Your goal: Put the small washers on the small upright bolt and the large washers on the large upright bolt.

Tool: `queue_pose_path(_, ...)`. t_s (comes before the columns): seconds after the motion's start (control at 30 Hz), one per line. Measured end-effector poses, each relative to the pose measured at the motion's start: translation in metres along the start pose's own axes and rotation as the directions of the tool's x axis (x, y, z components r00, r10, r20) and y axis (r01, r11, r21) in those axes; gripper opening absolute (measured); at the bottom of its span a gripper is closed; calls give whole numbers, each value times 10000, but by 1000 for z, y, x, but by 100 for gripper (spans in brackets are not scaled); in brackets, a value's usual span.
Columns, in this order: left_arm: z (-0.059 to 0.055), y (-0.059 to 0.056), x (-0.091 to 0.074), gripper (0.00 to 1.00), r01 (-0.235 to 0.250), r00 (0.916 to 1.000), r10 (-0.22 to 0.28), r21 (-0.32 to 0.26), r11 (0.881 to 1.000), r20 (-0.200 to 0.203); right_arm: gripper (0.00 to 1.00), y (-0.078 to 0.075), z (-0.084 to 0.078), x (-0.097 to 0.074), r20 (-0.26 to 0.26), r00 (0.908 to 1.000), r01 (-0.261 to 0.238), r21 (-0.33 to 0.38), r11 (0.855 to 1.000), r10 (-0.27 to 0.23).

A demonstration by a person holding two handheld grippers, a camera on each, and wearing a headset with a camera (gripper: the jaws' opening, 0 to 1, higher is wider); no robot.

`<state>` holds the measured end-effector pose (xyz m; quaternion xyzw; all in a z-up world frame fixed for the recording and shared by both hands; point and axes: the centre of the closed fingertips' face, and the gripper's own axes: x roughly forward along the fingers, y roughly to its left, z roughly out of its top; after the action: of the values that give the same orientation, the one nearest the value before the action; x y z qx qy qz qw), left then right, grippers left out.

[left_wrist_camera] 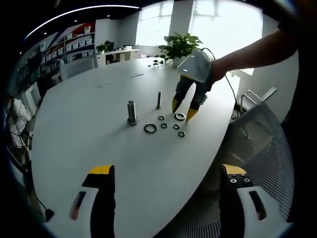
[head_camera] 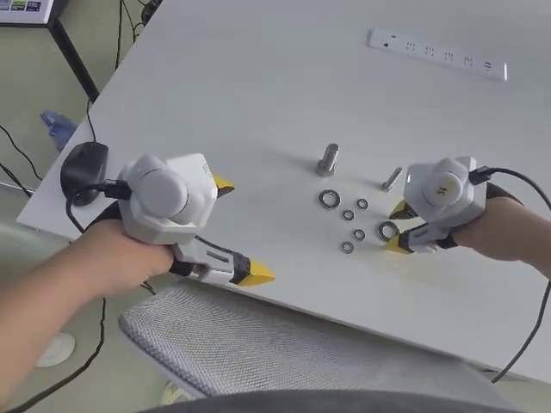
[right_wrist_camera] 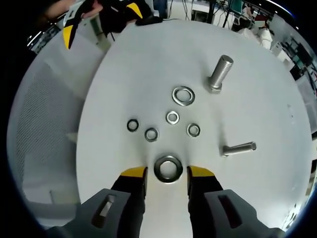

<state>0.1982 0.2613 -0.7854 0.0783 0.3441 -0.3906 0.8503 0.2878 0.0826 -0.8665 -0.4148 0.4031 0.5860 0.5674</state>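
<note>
A large bolt (head_camera: 328, 160) and a thinner small bolt (head_camera: 393, 178) stand upright on the white table (head_camera: 258, 95). In front of them lie a large washer (head_camera: 329, 200) and several small washers (head_camera: 348, 214). A second large washer (head_camera: 386, 230) lies flat between the yellow tips of my right gripper (head_camera: 398, 227), which is open around it with small gaps on both sides; the right gripper view shows that washer (right_wrist_camera: 168, 169) between the fingers (right_wrist_camera: 134, 174). My left gripper (head_camera: 241, 228) hovers open over the table's near edge, holding nothing, well left of the washers.
A white power strip (head_camera: 436, 54) lies at the table's far right. A black device (head_camera: 83, 168) with a cable sits at the left corner. A grey mesh chair (head_camera: 258, 344) stands under the near edge. A potted plant (left_wrist_camera: 179, 45) stands far across the table.
</note>
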Motion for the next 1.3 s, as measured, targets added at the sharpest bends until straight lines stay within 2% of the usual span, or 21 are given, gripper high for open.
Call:
queue_pose_path(0.13, 0, -1, 0, 86, 22, 10000, -22, 4, 10000, -18, 30, 1, -1, 0, -324, 9994, -102, -318, 9994, 91)
queue_pose_path(0.4, 1, -2, 0, 85, 40, 10000, -40, 18, 10000, 16, 26, 0, 0, 1, -801, 9968, -99, -407, 9991, 66)
queue_pose_path(0.5, 1, -3, 0, 83, 76, 10000, -76, 33, 10000, -15, 25, 0, -1, 1, -1051, 9945, 10, -162, 9999, -27)
queue_pose_path(0.67, 0, -3, -3, 83, 11, 10000, -11, 62, 10000, -64, 23, -2, -3, 2, -1300, 9915, 34, -137, 9999, -52)
queue_pose_path(0.9, 1, -5, -4, 82, -62, 10000, 62, 63, 10000, -33, 21, -1, -2, 3, -2163, 9763, -70, -551, 9985, -51)
queue_pose_path(1.0, 0, -5, -4, 81, -90, 9999, 90, -3, 10000, -69, 21, -5, -4, 4, -2177, 9760, -72, -482, 9988, -35)
queue_pose_path(1.1, 2, -7, -4, 81, -118, 9999, 118, 46, 9999, -4, 21, -8, -6, 5, -1968, 9804, -80, -239, 9997, 32)
queue_pose_path(1.3, 2, -6, -7, 82, -243, 9997, 243, 11, 9997, 57, 21, -4, -4, 3, -1624, 9867, 32, -55, 10000, -41)
